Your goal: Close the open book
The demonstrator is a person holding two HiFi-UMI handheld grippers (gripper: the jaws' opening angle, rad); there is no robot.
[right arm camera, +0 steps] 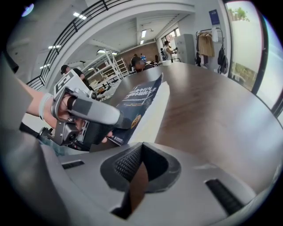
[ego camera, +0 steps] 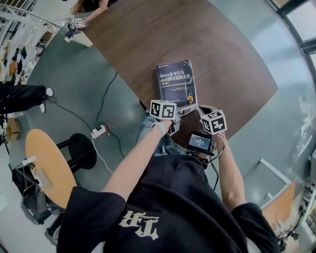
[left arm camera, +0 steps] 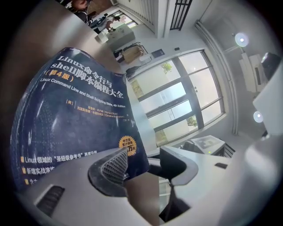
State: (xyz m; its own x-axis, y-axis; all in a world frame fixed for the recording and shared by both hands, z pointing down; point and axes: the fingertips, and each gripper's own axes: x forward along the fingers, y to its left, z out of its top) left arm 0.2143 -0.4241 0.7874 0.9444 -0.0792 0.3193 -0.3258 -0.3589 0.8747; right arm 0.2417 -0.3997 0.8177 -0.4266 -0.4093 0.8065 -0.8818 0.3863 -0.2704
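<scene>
A dark blue book (ego camera: 176, 83) lies closed, cover up, on the brown table (ego camera: 222, 54) close to its near edge. In the left gripper view the cover (left arm camera: 75, 114) fills the left side, with its near corner just behind the left finger (left arm camera: 110, 165). My left gripper (left arm camera: 143, 162) is open, and only table surface shows between its fingers. It sits at the book's near corner (ego camera: 174, 118). My right gripper (ego camera: 207, 112) hovers right of the book over the table edge. Its fingertips meet (right arm camera: 141, 148) with nothing held. The right gripper view shows the book (right arm camera: 137, 103) and the left gripper (right arm camera: 88, 112) beside it.
On the floor at the left are a round orange table (ego camera: 47, 163), a black stool (ego camera: 81, 148) and a power strip (ego camera: 98, 131) with cables. People sit at the table's far end (ego camera: 84, 10). A white frame (ego camera: 276, 173) stands at the right.
</scene>
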